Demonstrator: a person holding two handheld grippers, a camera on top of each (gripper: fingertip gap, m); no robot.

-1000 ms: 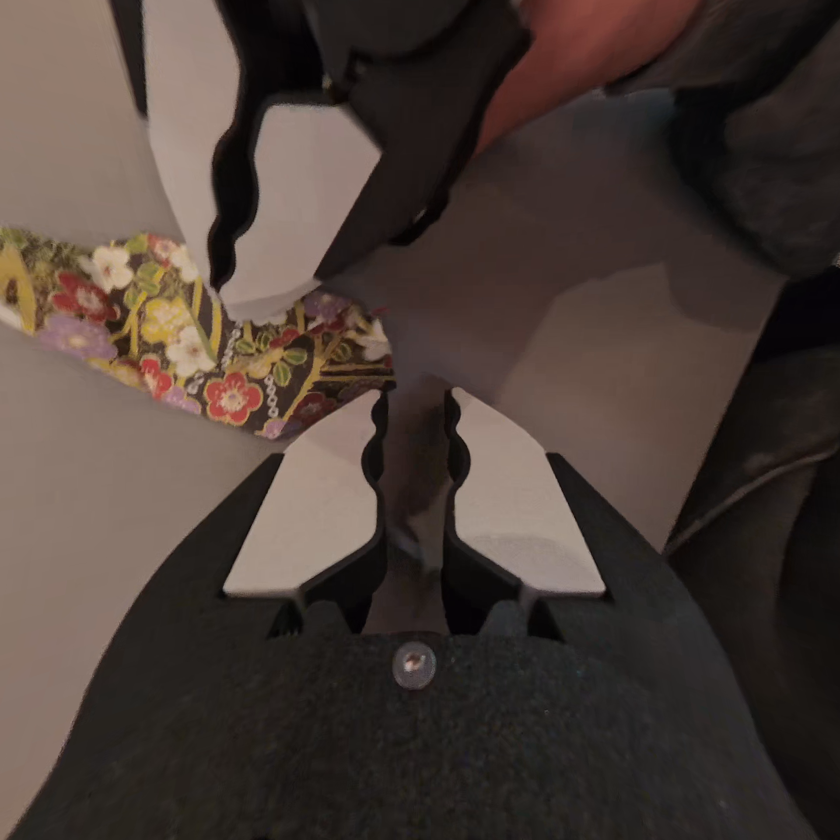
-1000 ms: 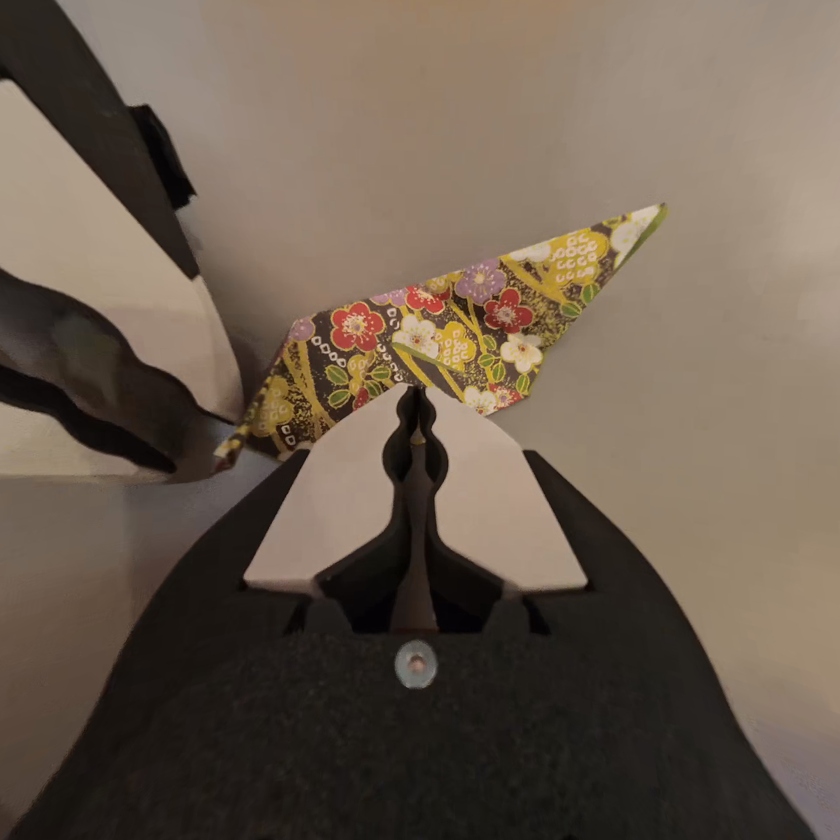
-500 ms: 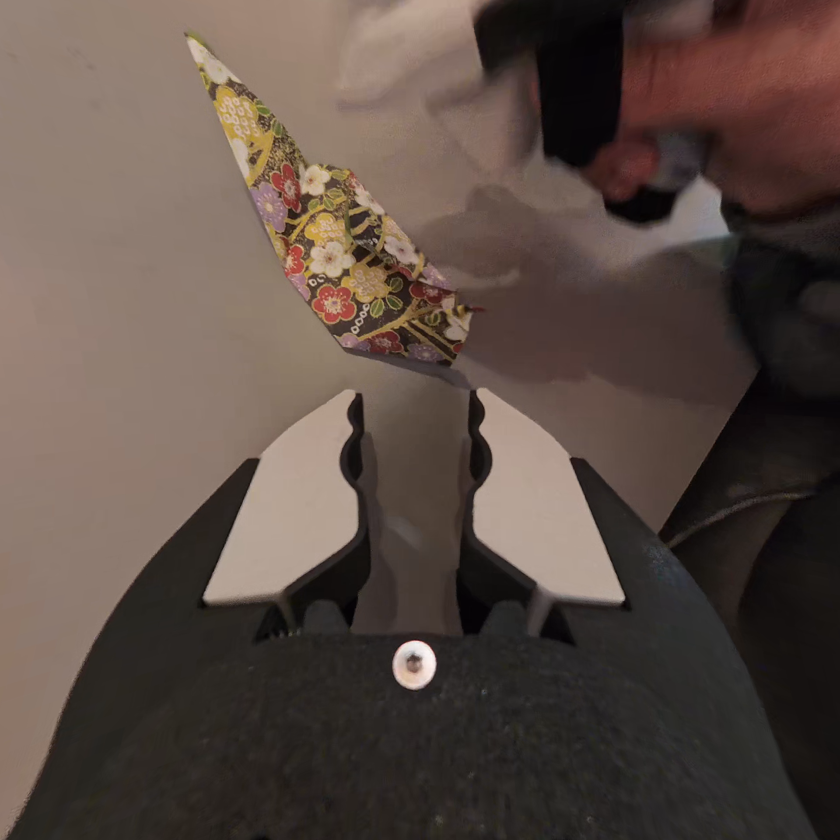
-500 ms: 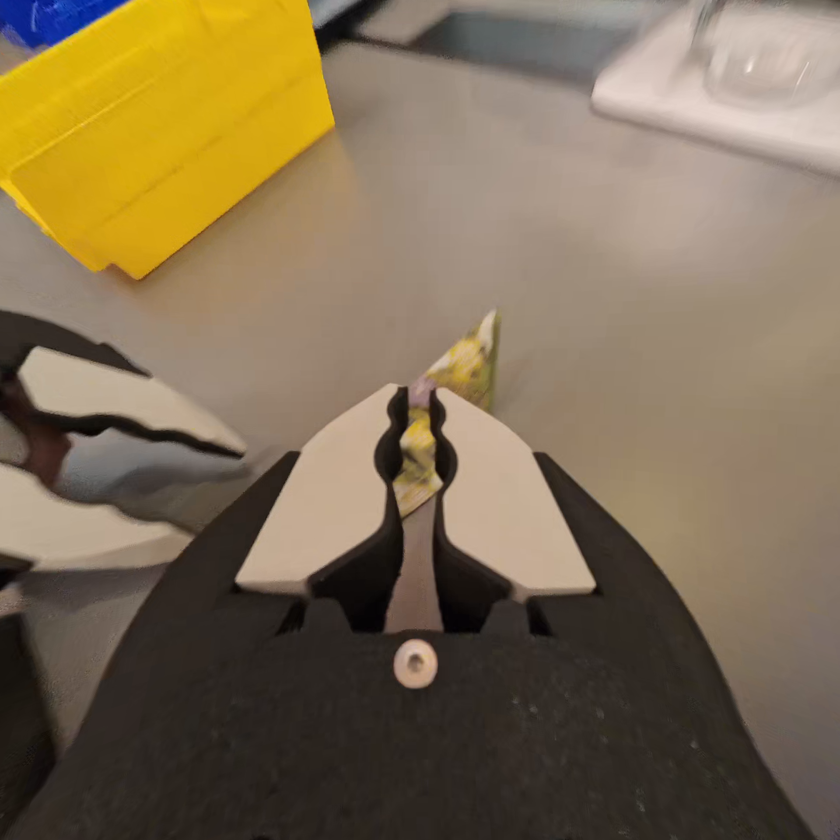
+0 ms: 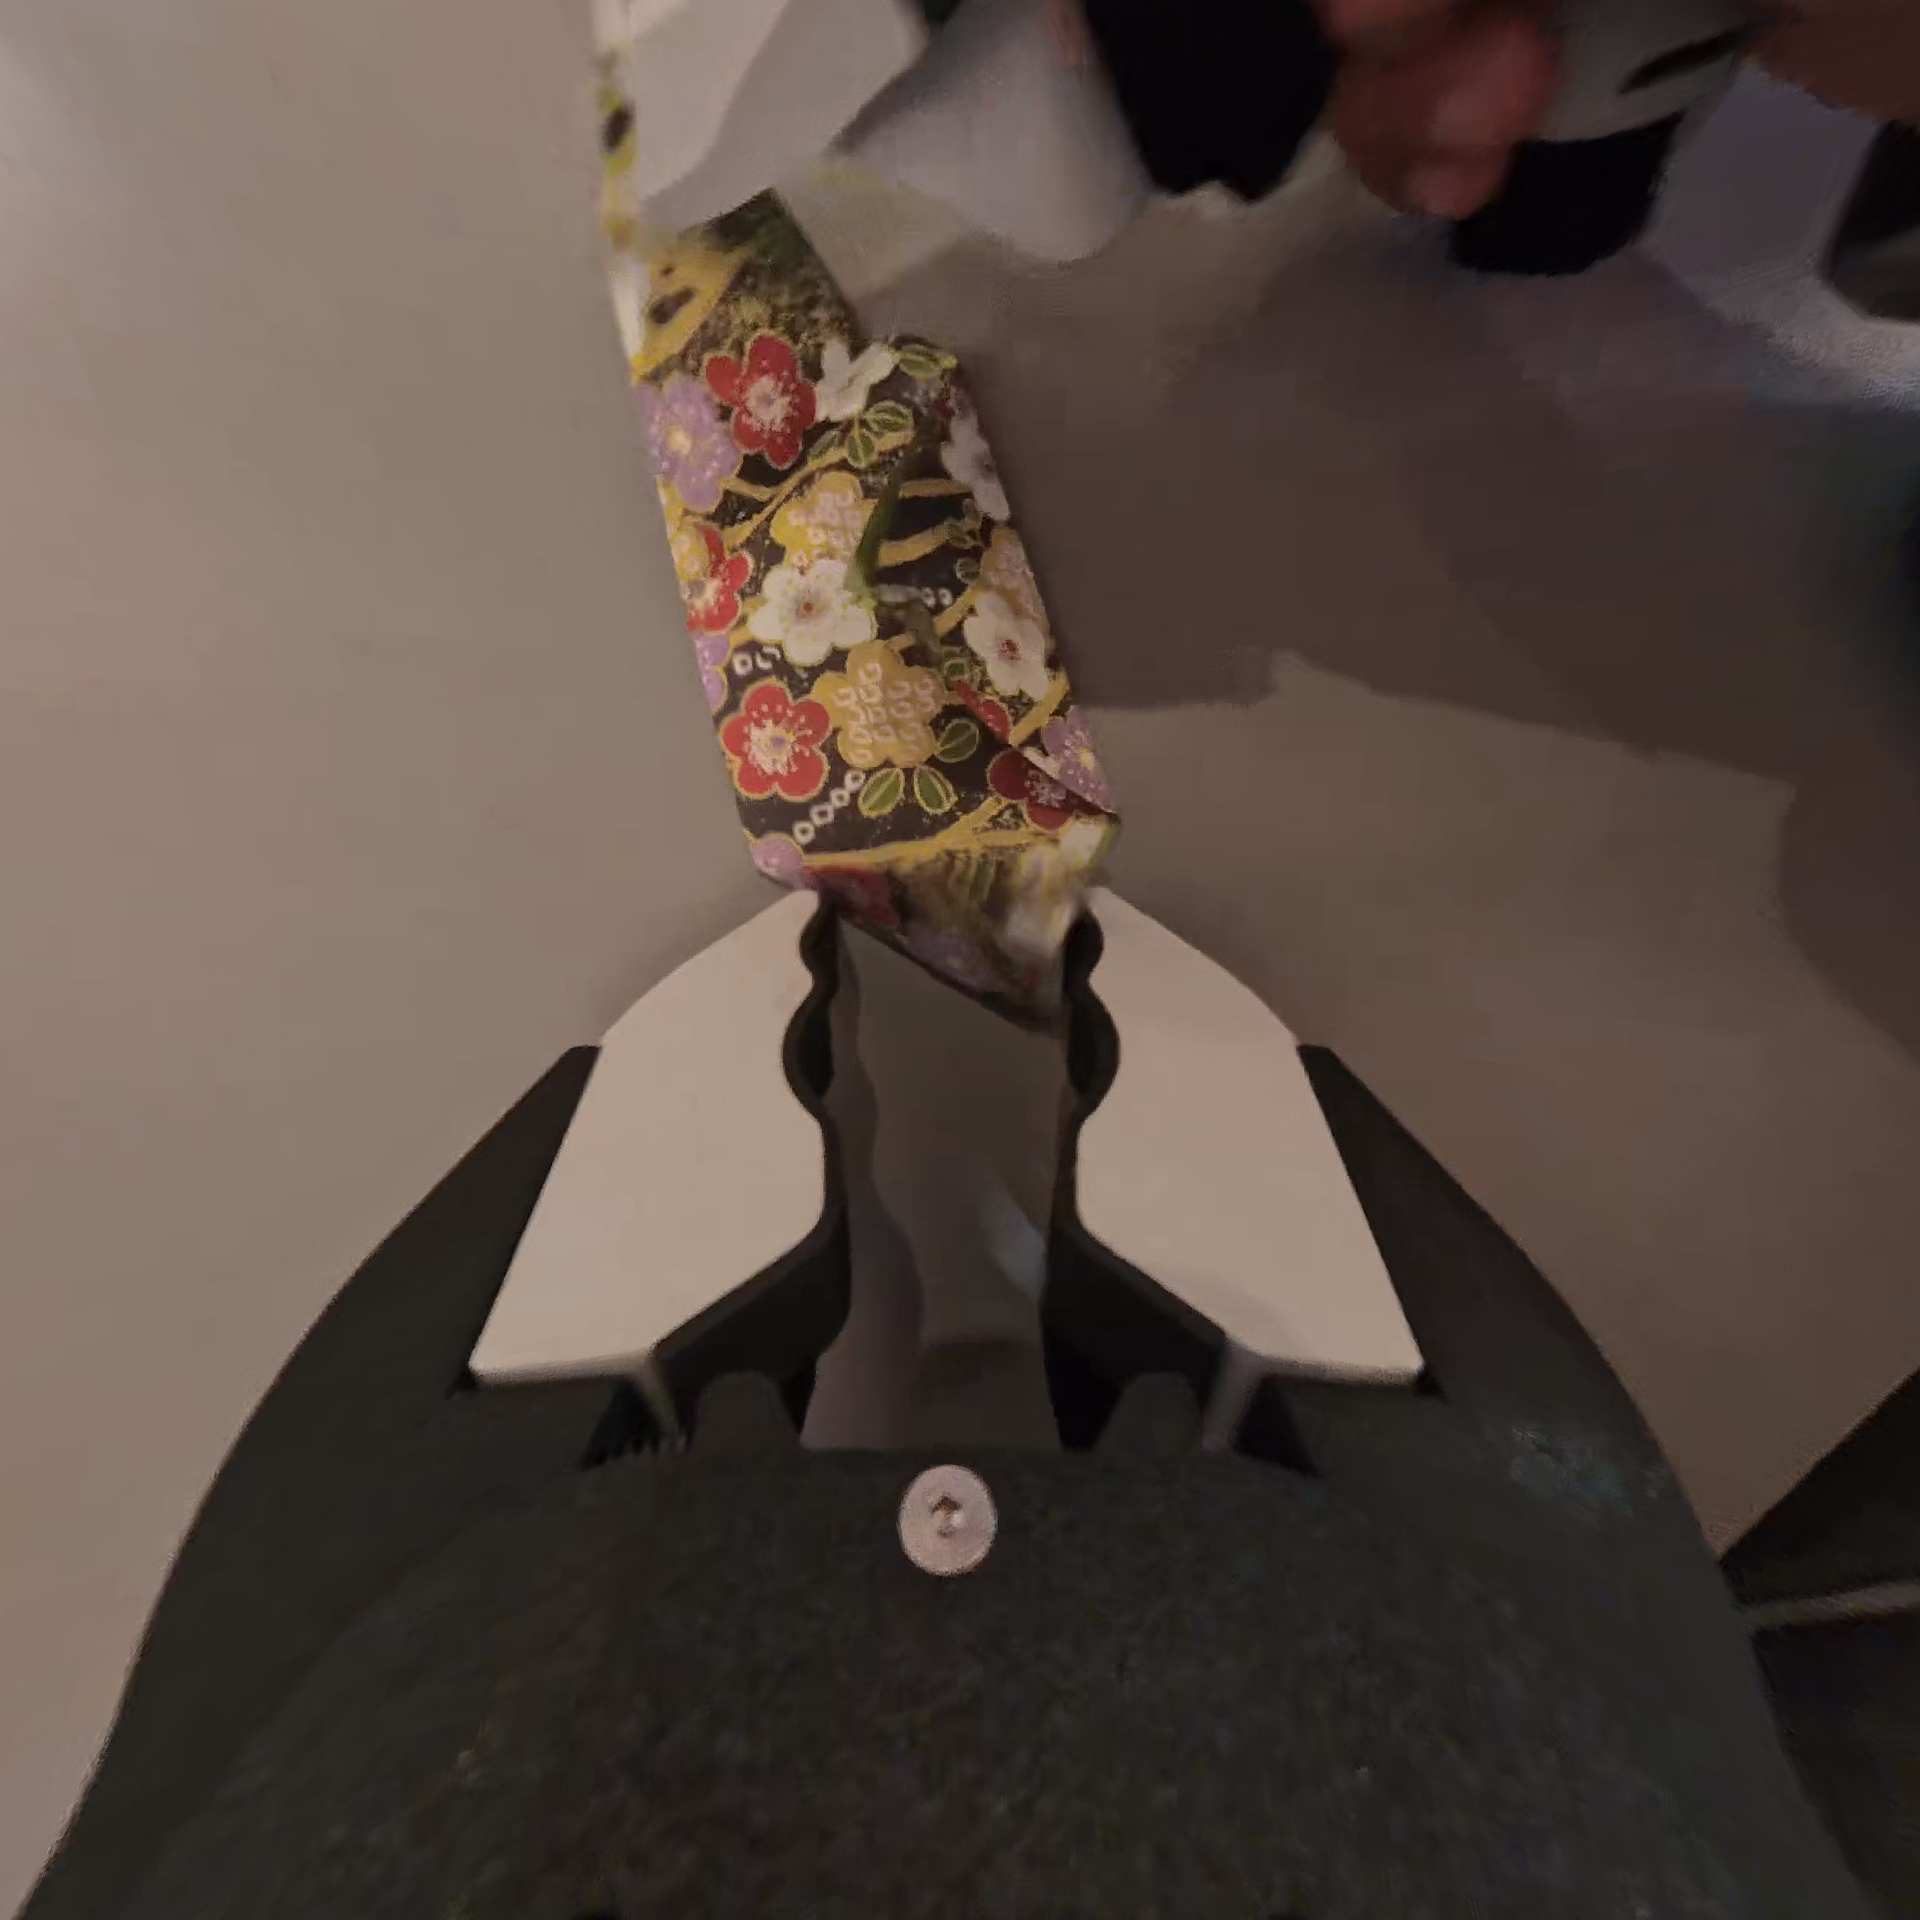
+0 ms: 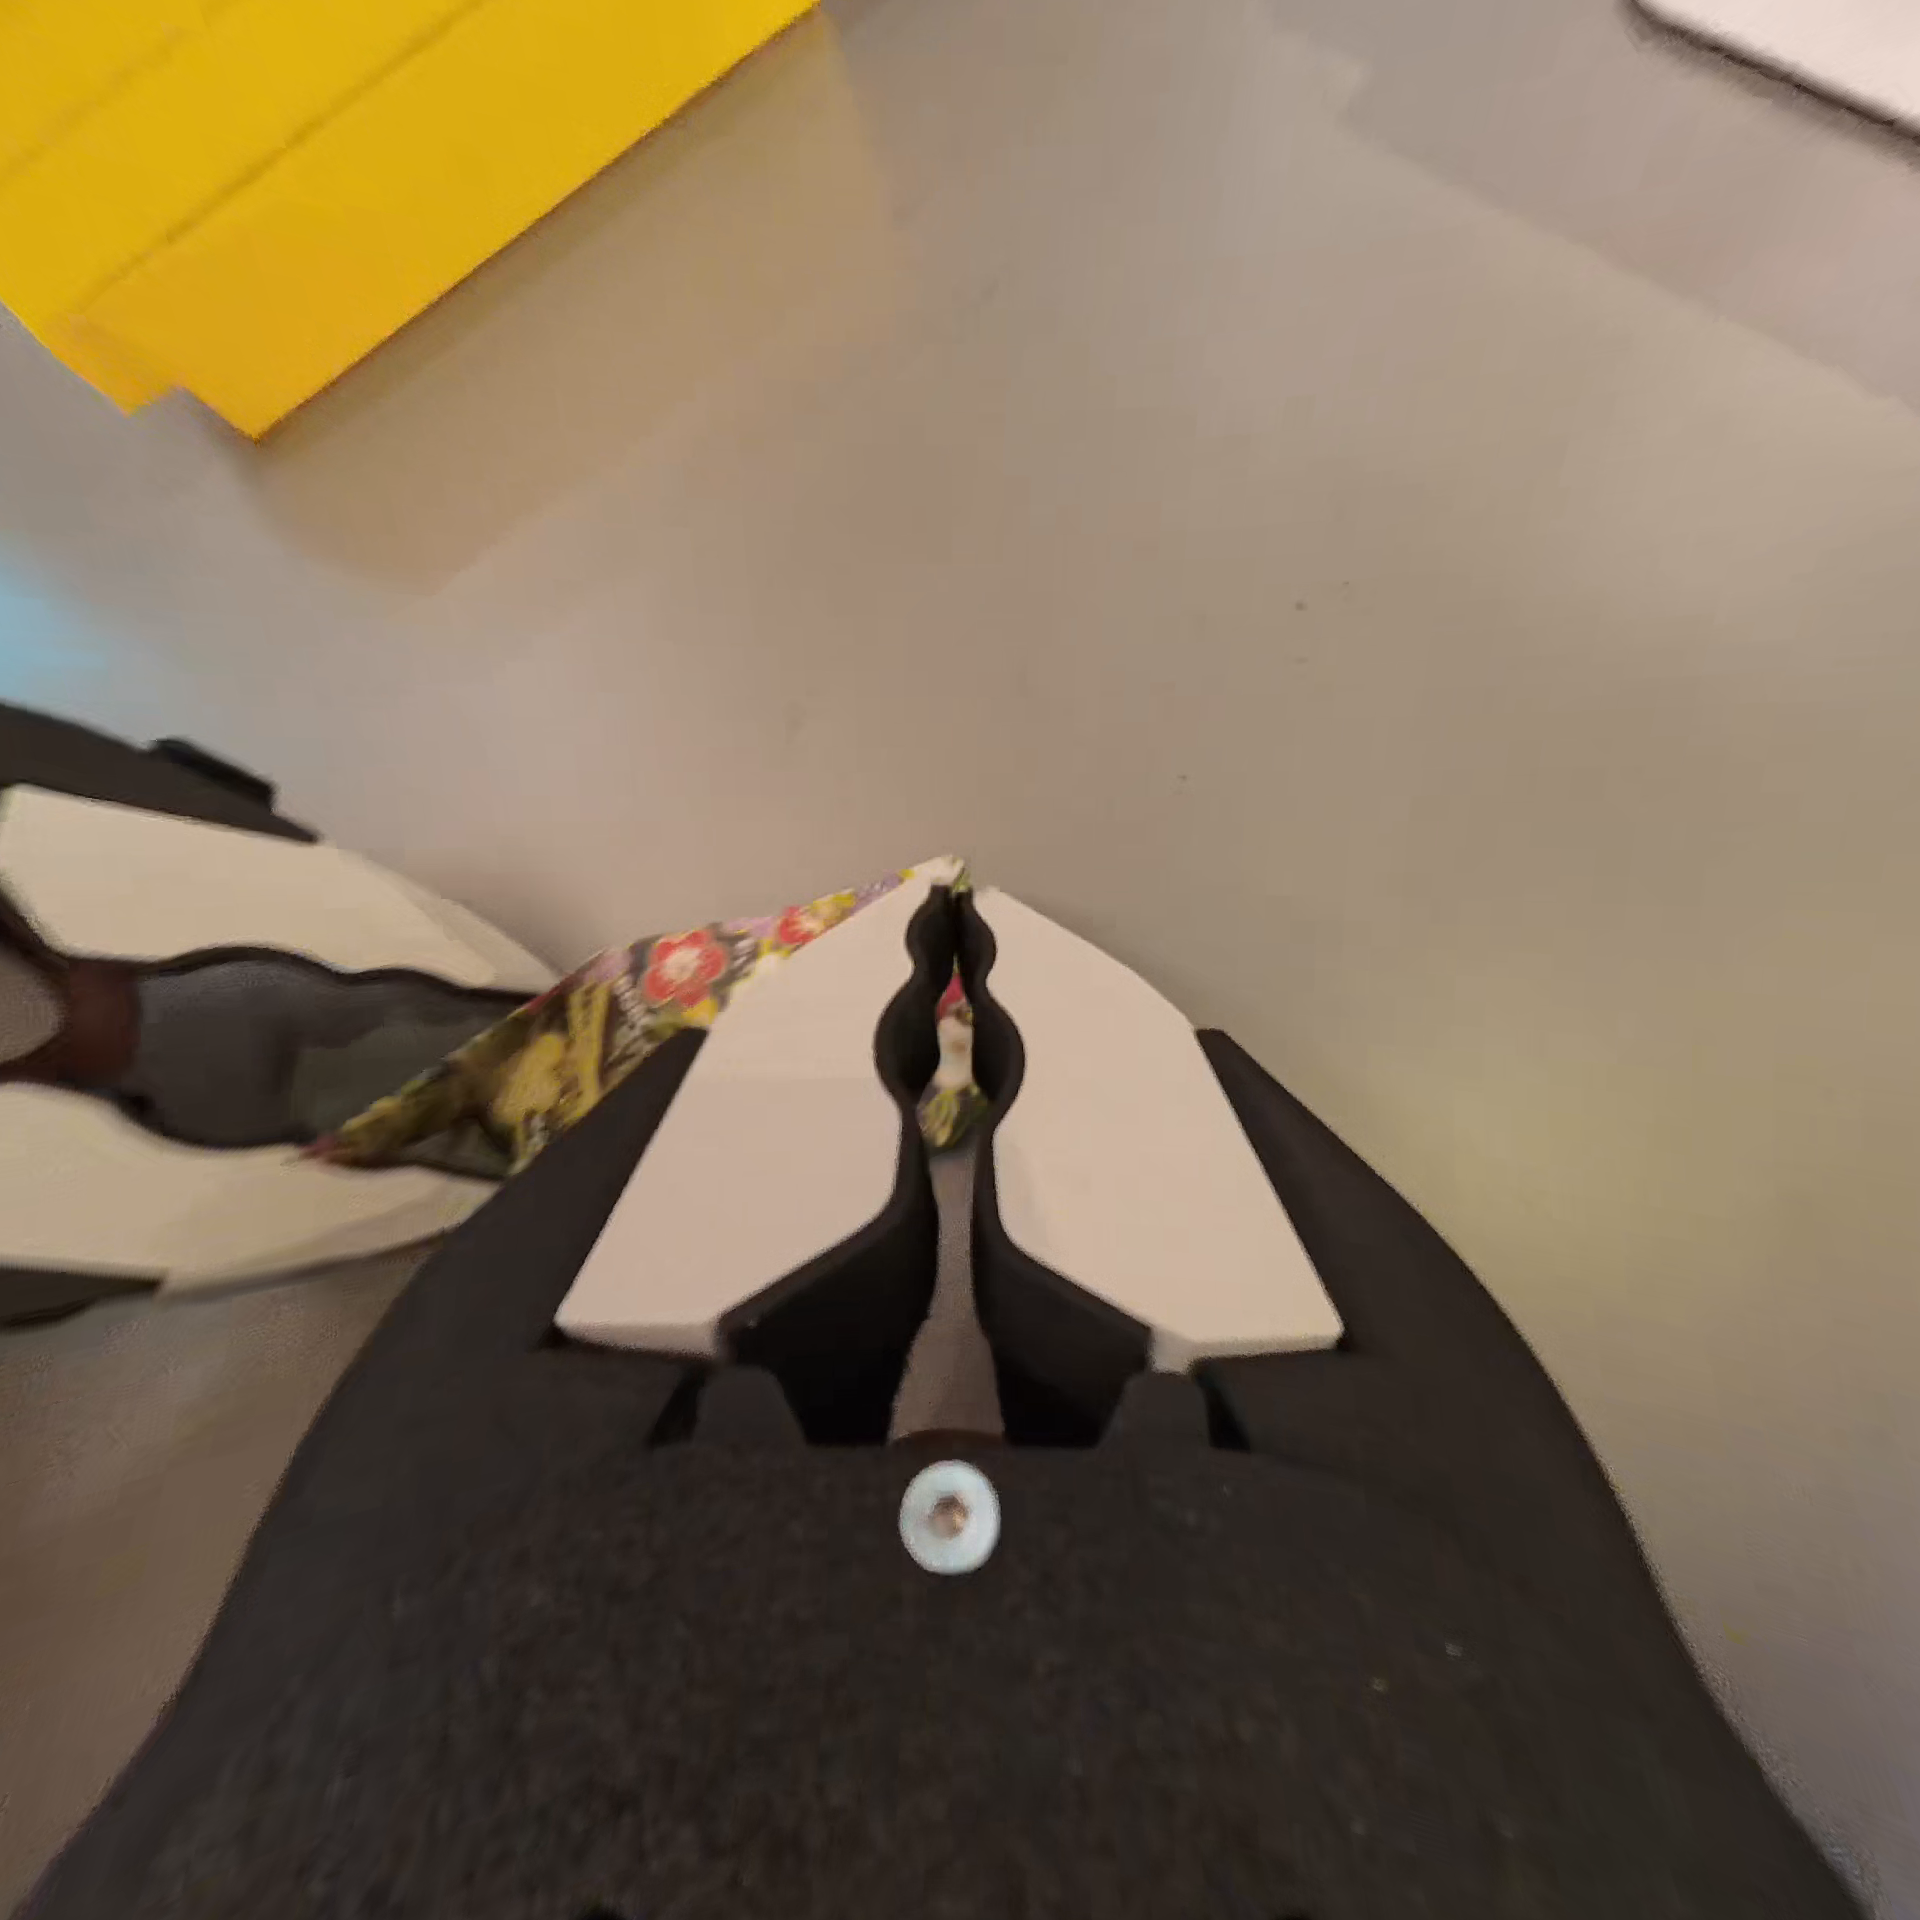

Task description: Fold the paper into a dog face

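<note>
The folded floral paper [image 5: 862,623], black with red, white and yellow flowers, is held up off the grey table. My right gripper [image 6: 954,899] is shut on one corner of it; the paper [image 6: 582,1039] trails left from its jaws. In the left wrist view the right gripper [image 5: 831,125] is blurred at the top, pinching the paper's far end. My left gripper [image 5: 948,935] is open, and the paper's lower end hangs between its fingertips. In the right wrist view the left gripper [image 6: 312,1060] lies open on the left around the paper's tip.
A yellow bin [image 6: 312,166] stands at the far left of the grey table [image 6: 1351,623]. A white object [image 6: 1808,62] lies at the far right. A person's hand [image 5: 1455,114] and dark sleeve [image 5: 1870,1507] are on the right of the left wrist view. The left gripper's tips are roughly 11 cm from the right gripper's.
My right gripper lifted the paper off the table and swung it round. The paper's lower end has come down between my left gripper's fingertips, which have opened wider.
</note>
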